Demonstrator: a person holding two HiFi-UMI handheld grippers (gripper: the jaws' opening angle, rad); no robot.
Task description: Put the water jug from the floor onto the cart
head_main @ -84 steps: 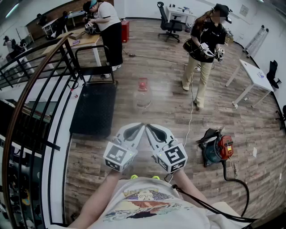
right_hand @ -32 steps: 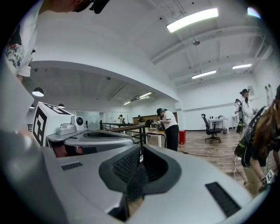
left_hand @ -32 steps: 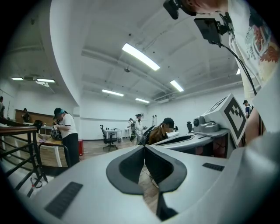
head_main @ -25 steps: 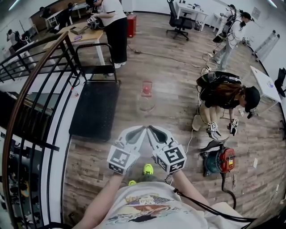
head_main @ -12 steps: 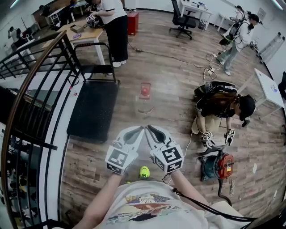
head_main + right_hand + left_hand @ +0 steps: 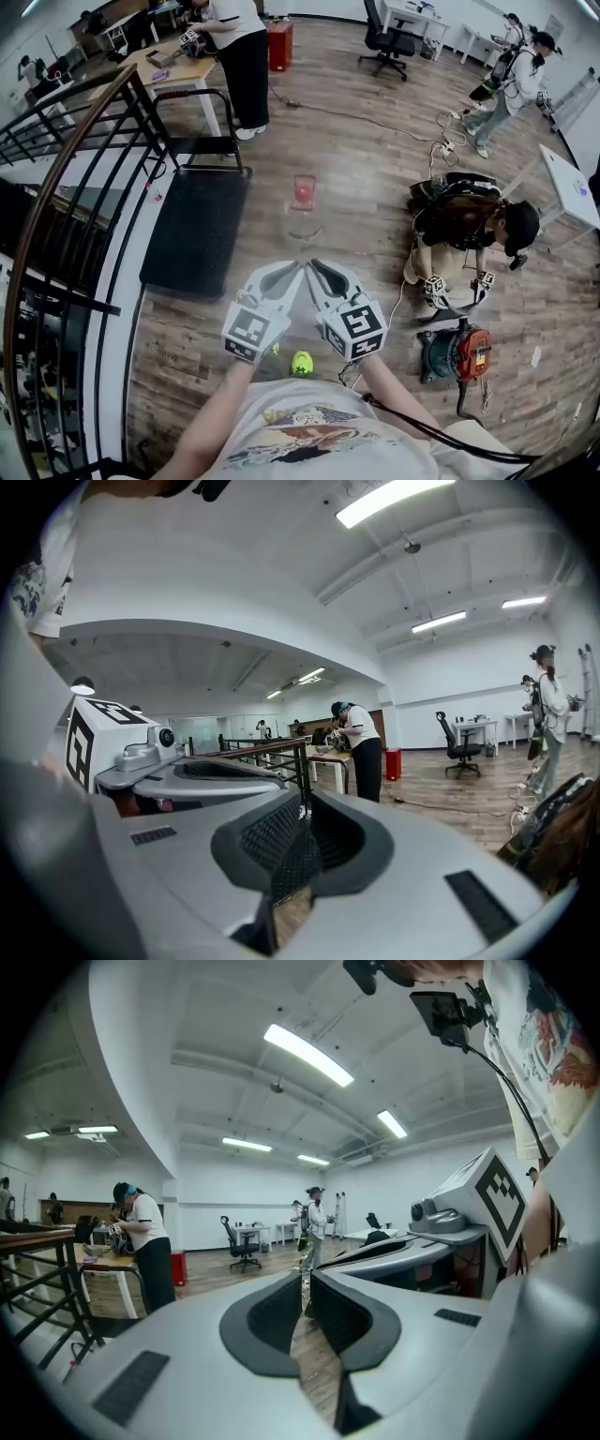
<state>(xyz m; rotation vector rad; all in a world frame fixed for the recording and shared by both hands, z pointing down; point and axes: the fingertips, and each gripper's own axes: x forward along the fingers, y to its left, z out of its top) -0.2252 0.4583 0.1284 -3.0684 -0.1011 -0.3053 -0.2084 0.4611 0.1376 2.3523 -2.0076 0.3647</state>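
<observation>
The approach is in hand: the water jug (image 6: 302, 217) stands on the floor (image 6: 366, 178) just beside the cart (image 6: 192, 234), ahead of both grippers. The left gripper (image 6: 293, 272) and right gripper (image 6: 319, 272) point nearly level, tips side by side, jaws together and empty. Next they probably must open to take the jug.

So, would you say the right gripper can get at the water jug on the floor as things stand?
Probably yes: only bare floor lies between the right gripper and the water jug ahead of it. Its jaws are shut, though, so they would have to open first.
</observation>
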